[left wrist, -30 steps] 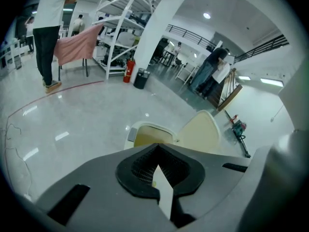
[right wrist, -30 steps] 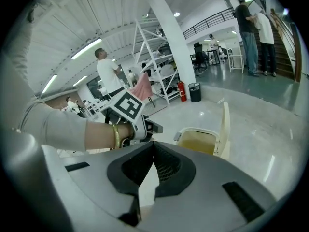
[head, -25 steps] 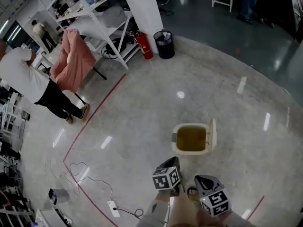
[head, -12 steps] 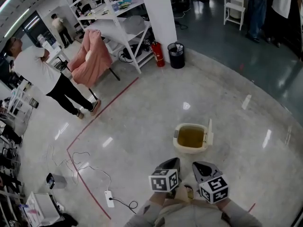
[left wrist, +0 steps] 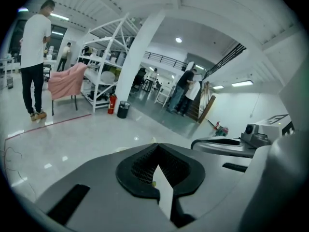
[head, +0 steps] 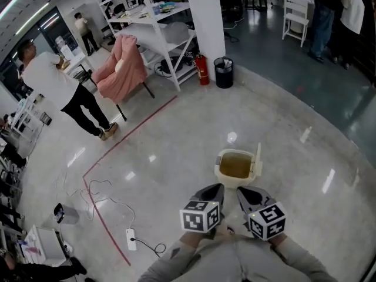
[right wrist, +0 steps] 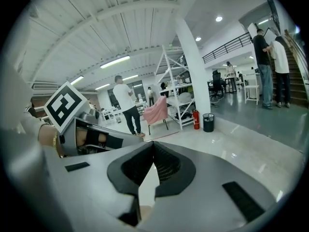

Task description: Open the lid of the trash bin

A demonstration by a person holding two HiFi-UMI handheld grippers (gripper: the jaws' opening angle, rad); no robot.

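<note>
A cream trash bin (head: 222,168) stands on the glossy floor in the head view. Its lid (head: 257,160) is raised upright on the right side, and the brownish inside shows. My left gripper (head: 216,188) and right gripper (head: 241,191) are held side by side close to my body, just short of the bin and touching nothing. In the left gripper view the left gripper (left wrist: 155,149) has its jaws together with nothing between them. The right gripper view shows the right gripper (right wrist: 153,146) the same way, shut and empty.
Behind the bin are a white column (head: 205,10), a black waste bin (head: 223,72), a red fire extinguisher (head: 203,70), white shelving (head: 153,25) and a pink-draped chair (head: 122,69). A person in a white shirt (head: 56,81) stands at left. A power strip (head: 130,239) lies beside a red floor line (head: 117,143).
The head view has tilted upward, showing more of the room. Both grippers have drawn closer together in front of the bin. The lid stays upright.
</note>
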